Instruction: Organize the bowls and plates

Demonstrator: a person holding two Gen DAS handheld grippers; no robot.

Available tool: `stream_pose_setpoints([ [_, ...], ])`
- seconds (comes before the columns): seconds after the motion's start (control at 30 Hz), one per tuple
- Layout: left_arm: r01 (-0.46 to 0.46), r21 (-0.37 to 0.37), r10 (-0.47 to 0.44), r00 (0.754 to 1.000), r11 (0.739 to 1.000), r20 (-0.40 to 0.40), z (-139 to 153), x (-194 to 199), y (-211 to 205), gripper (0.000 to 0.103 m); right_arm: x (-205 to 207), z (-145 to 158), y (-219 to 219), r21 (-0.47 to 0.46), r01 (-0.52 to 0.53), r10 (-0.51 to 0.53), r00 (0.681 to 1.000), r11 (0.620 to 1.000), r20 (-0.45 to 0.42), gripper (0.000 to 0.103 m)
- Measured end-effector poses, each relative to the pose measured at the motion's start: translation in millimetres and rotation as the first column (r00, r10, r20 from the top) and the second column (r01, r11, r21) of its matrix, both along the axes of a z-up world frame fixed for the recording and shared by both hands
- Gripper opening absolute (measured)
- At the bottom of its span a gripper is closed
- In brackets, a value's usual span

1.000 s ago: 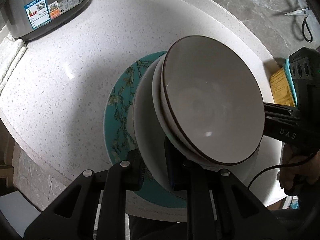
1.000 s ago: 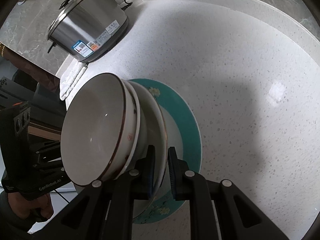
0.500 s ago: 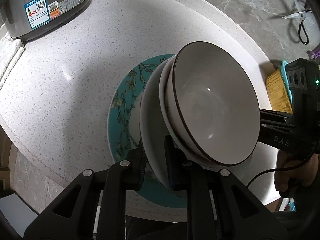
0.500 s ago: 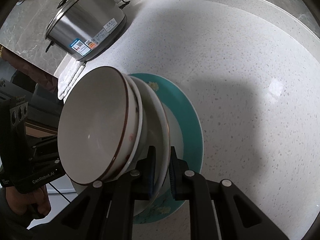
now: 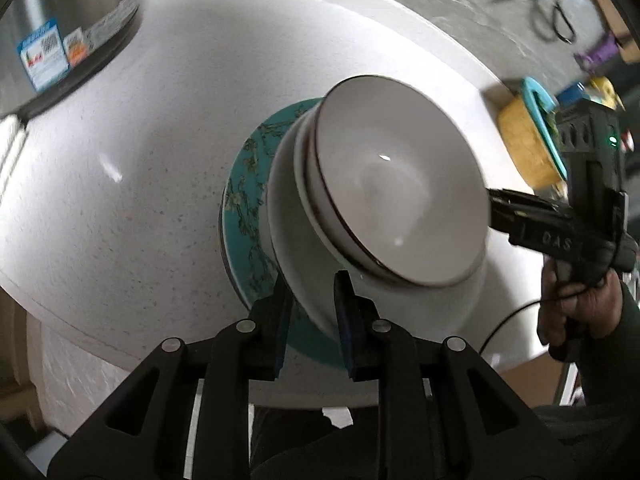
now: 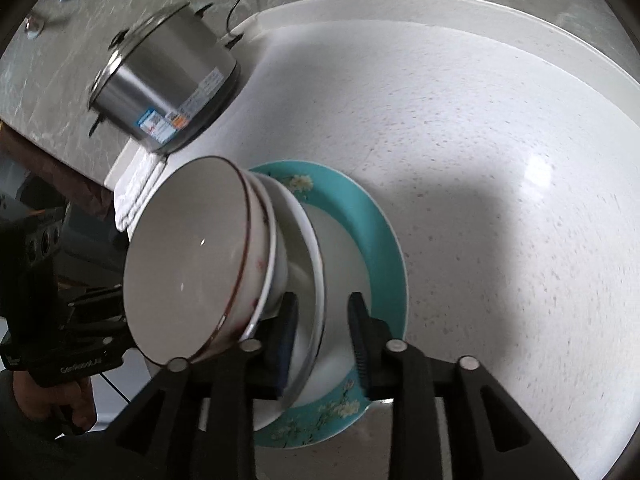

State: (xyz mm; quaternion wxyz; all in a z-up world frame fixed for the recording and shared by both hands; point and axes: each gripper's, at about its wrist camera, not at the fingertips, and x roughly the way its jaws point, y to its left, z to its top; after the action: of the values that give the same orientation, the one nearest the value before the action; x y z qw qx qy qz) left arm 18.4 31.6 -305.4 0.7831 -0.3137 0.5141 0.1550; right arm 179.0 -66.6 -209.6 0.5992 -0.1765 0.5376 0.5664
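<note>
A stack stands on the white speckled table (image 5: pixel 132 168): a teal floral plate (image 5: pixel 244 216) at the bottom, a white plate (image 5: pixel 288 240) on it, and two nested bowls on top, the upper one brown-rimmed (image 5: pixel 400 208). The stack shows in the right wrist view too: teal plate (image 6: pixel 380 232), white plate (image 6: pixel 316 264), top bowl (image 6: pixel 188 256). My left gripper (image 5: pixel 310 312) is open, its jaws either side of the white plate's rim. My right gripper (image 6: pixel 322 328) is open around the rim's opposite side.
A steel rice cooker (image 6: pixel 164 92) stands at the table's far side on a folded white cloth (image 6: pixel 136 184). A yellow sponge with a teal piece (image 5: pixel 528 140) lies at the table edge. Scissors (image 5: pixel 560 24) lie on the grey floor beyond.
Both grippers have opened off the white plate's rim; they were shut on it before. The stack has settled onto the teal plate. Both views have pulled back a little.
</note>
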Motion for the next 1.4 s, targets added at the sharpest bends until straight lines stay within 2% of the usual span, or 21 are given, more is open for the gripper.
stream_pose_setpoints([
  [0.07, 0.035, 0.010, -0.035, 0.999, 0.999, 0.007, 7.6, -5.4, -0.1, 0.020, 0.4, 6.0, -11.3, 0.020, 0.037, -0.037, 0.999, 0.999, 0.000, 0.041],
  [0.13, 0.048, 0.008, -0.048, 0.999, 0.999, 0.019, 12.1, -10.5, 1.5, 0.020, 1.8, 12.1, -25.9, 0.048, 0.079, -0.079, 0.997, 0.996, 0.004, 0.055],
  [0.27, 0.086, 0.014, -0.087, 0.996, 0.996, 0.037, 17.1, -16.6, 5.4, 0.020, 4.7, 21.1, -48.7, 0.062, 0.156, -0.157, 0.987, 0.986, 0.022, 0.056],
  [0.4, 0.121, 0.051, -0.124, 0.990, 0.991, 0.066, 28.0, -22.4, 0.9, 0.020, 3.3, 42.0, -80.4, 0.127, 0.262, -0.268, 0.963, 0.957, 0.034, 0.057],
  [0.47, 0.136, 0.086, -0.143, 0.986, 0.987, 0.082, 37.2, -29.9, -3.6, 0.020, -3.9, 53.6, -99.2, 0.179, 0.319, -0.331, 0.943, 0.931, 0.038, 0.062],
  [0.5, 0.142, 0.113, -0.152, 0.985, 0.983, 0.083, 42.8, -34.6, -6.0, 0.020, -9.0, 58.6, -108.3, 0.204, 0.346, -0.361, 0.932, 0.916, 0.041, 0.068],
  [0.57, 0.159, 0.148, -0.174, 0.980, 0.976, 0.093, 55.5, -40.5, -15.8, 0.030, -21.9, 66.3, -124.2, 0.245, 0.397, -0.416, 0.909, 0.885, 0.032, 0.075],
  [0.63, 0.172, 0.207, -0.199, 0.973, 0.963, 0.119, 69.2, -48.0, -30.8, 0.080, -42.4, 73.8, -141.9, 0.285, 0.448, -0.470, 0.883, 0.847, 0.009, 0.081],
  [0.7, 0.167, 0.248, -0.213, 0.962, 0.954, 0.170, 81.8, -58.1, -42.2, 0.089, -59.9, 78.7, -149.3, 0.311, 0.475, -0.500, 0.866, 0.823, 0.002, 0.087],
  [0.8, 0.206, 0.232, -0.250, 0.952, 0.951, 0.179, 96.3, -64.1, -57.3, 0.103, -88.9, 85.6, -159.4, 0.295, 0.528, -0.551, 0.834, 0.796, -0.005, 0.091],
  [0.87, 0.232, 0.259, -0.286, 0.939, 0.938, 0.193, 107.2, -66.5, -66.7, 0.103, -106.4, 95.2, -165.9, 0.314, 0.559, -0.580, 0.814, 0.767, -0.032, 0.095],
  [0.9, 0.245, 0.275, -0.303, 0.933, 0.930, 0.195, 110.8, -66.9, -70.2, 0.103, -115.9, 101.2, -167.8, 0.333, 0.569, -0.595, 0.803, 0.752, -0.027, 0.103],
  [0.93, 0.257, 0.277, -0.318, 0.927, 0.926, 0.200, 114.4, -67.5, -71.4, 0.103, -123.8, 107.1, -170.7, 0.352, 0.575, -0.611, 0.791, 0.739, -0.008, 0.103],
  [1.03, 0.283, 0.258, -0.342, 0.912, 0.924, 0.225, 128.1, -66.6, -68.7, 0.103, -141.8, 118.8, -170.3, 0.325, 0.609, -0.660, 0.748, 0.723, 0.067, 0.103],
  [1.2, 0.344, 0.280, -0.416, 0.870, 0.897, 0.265, 152.5, -63.5, -51.6, 0.103, -162.8, 131.8, -162.8, 0.318, 0.699, -0.760, 0.635, 0.640, 0.134, 0.103],
  [1.27, 0.358, 0.299, -0.434, 0.866, 0.885, 0.248, 155.9, -59.9, -41.5, 0.103, -169.8, 139.8, -156.1, 0.338, 0.724, -0.794, 0.589, 0.602, 0.153, 0.103],
  [1.3, 0.363, 0.303, -0.435, 0.873, 0.881, 0.221, 155.5, -56.1, -35.8, 0.103, -174.5, 145.0, -151.7, 0.350, 0.737, -0.813, 0.556, 0.578, 0.173, 0.103],
  [1.33, 0.375, 0.285, -0.434, 0.883, 0.882, 0.180, 150.7, -49.8, -26.2, 0.103, -178.3, 149.1, -145.9, 0.354, 0.749, -0.827, 0.528, 0.560, 0.192, 0.103],
  [1.37, 0.390, 0.261, -0.440, 0.881, 0.883, 0.174, 148.5, -48.2, -18.8, 0.103, -182.0, 153.9, -137.3, 0.353, 0.765, -0.842, 0.498, 0.539, 0.206, 0.103],
  [1.4, 0.406, 0.231, -0.449, 0.876, 0.884, 0.178, 146.5, -46.0, -10.4, 0.103, -184.6, 156.7, -131.2, 0.354, 0.774, -0.851, 0.482, 0.526, 0.210, 0.103],
])
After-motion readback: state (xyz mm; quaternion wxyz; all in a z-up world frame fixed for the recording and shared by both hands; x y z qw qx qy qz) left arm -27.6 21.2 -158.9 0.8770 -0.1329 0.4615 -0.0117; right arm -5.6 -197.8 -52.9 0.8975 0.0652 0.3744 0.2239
